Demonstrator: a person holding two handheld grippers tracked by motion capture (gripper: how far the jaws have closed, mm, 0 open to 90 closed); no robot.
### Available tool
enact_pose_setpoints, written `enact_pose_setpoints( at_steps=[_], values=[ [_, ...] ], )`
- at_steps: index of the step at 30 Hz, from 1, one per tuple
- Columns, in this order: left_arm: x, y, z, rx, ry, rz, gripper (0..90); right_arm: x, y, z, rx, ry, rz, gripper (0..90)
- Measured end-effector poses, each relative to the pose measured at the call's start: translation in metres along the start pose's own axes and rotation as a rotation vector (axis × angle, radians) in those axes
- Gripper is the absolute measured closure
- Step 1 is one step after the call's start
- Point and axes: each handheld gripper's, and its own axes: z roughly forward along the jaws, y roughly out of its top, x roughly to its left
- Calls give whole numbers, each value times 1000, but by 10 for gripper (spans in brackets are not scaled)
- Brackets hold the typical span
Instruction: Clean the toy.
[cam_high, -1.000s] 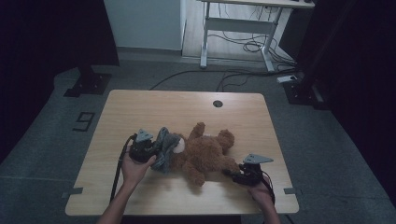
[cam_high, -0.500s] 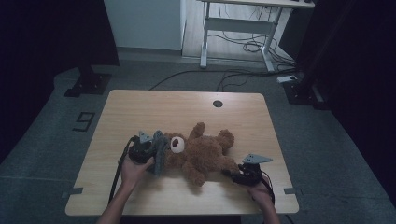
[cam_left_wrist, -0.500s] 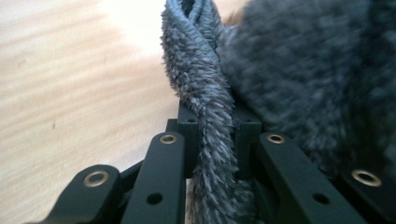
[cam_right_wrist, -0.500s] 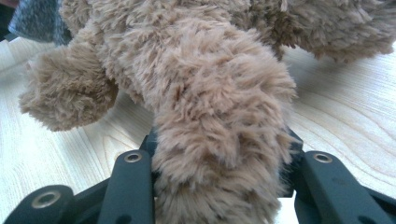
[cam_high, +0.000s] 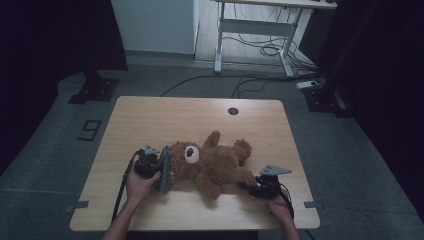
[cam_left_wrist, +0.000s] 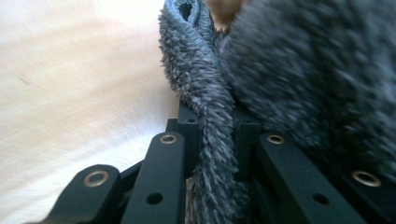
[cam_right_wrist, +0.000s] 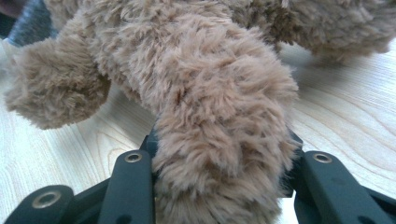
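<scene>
Pale wooden table (cam_high: 150, 120) on grey floor (cam_high: 50, 135), dark surroundings

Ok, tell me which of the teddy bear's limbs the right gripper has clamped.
The leg nearest the table's front right: the right gripper has its jaws shut around that leg's end. The teddy bear's other limbs lie free on the table.

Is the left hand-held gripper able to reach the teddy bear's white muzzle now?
Probably not yet: the left hand-held gripper is shut on the grey fuzzy cloth, which lies between it and the teddy bear's muzzle.
</scene>
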Motion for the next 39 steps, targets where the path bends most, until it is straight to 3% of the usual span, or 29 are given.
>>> enact_pose_setpoints(
  at_steps=[4, 8, 11, 14, 17, 19, 23, 25, 32, 35, 38, 39],
  values=[
    [-7, 19, -33, -109, -35, 12, 775, -2, 0, -1, -3, -1, 6, 555],
    [-28, 38, -49, -174, -90, 54, 774, 0, 0, 0, -2, -4, -7, 555],
    [-53, 52, -50, -200, -165, 94, 774, 0, 0, 0, -2, -1, -3, 555],
    [-83, 65, -46, -211, -209, 153, 773, 0, 0, 0, -2, -1, -5, 554],
    [-108, 77, -36, -200, -210, 201, 772, 0, 0, -1, -1, -2, -6, 554],
    [-115, 82, -24, -177, -189, 216, 771, -1, 0, -1, -1, -4, -7, 554],
    [-110, 81, 6, -98, -131, 196, 772, 0, 0, -1, -1, -3, -11, 553],
    [-102, 76, 15, -83, -119, 174, 773, 0, 0, -1, -2, 0, -15, 553],
    [-77, 75, 5, -99, -89, 140, 771, 2, 1, 0, 4, 5, -21, 554],
    [-61, 75, 5, -105, -65, 93, 772, 2, 1, 0, 4, 6, -19, 553],
    [-40, 71, 12, -62, -13, 56, 775, 1, 1, 0, 5, 5, -16, 554],
    [-31, 68, 16, -46, -21, 30, 775, 1, 1, 0, 5, 5, -15, 554]
  ],
)
